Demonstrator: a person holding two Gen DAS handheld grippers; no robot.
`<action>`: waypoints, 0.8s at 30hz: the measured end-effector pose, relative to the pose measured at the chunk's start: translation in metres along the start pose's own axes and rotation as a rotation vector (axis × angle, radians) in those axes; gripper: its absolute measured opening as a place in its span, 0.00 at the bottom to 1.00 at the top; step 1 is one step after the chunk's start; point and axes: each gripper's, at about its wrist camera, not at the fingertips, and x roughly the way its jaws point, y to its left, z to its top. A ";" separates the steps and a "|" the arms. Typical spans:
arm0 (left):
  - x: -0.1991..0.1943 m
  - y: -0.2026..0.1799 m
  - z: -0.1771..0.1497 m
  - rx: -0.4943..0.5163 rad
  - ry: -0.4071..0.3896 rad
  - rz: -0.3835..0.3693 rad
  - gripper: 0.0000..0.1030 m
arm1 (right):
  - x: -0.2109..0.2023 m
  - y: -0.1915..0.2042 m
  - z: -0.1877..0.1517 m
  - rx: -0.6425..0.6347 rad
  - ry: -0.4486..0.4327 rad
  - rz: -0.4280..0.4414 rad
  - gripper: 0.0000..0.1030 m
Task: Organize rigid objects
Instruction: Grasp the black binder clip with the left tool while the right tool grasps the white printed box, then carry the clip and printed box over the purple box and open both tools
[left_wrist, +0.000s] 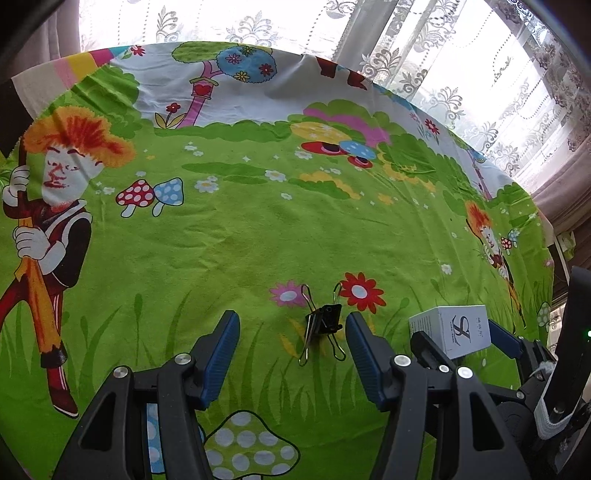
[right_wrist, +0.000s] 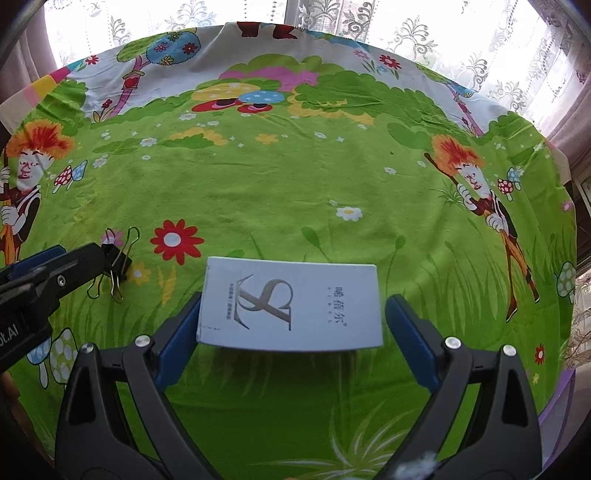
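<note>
A black binder clip (left_wrist: 323, 325) (right_wrist: 120, 260) lies on the green cartoon tablecloth (left_wrist: 258, 229), its wire handles spread. My left gripper (left_wrist: 291, 321) straddles the clip. Its jaws are closing, and neither blue pad touches the clip. To the right sits a white box (right_wrist: 291, 306) (left_wrist: 465, 332), its grey logo facing up. My right gripper (right_wrist: 295, 299) brackets the box. Its left pad (right_wrist: 181, 332) lies against the box's left edge. A sliver of cloth shows between the right pad (right_wrist: 410, 332) and the box. The left gripper's finger (right_wrist: 74, 262) reaches in beside the clip.
The cloth (right_wrist: 295, 184) covers a round table that ends at lace curtains (left_wrist: 443, 55) and a bright window behind. The table's right edge (right_wrist: 569, 258) drops off near dark furniture. A purple rim (right_wrist: 554, 402) shows at the lower right.
</note>
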 end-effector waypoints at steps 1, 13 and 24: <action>0.001 -0.003 -0.001 0.010 0.000 -0.005 0.52 | 0.001 -0.003 0.000 -0.004 -0.004 -0.001 0.93; 0.016 -0.026 -0.008 0.152 -0.004 0.049 0.20 | 0.004 -0.020 -0.003 -0.019 -0.036 0.027 0.86; -0.006 -0.034 -0.018 0.154 -0.013 0.022 0.20 | -0.026 -0.026 -0.016 -0.020 -0.055 0.042 0.86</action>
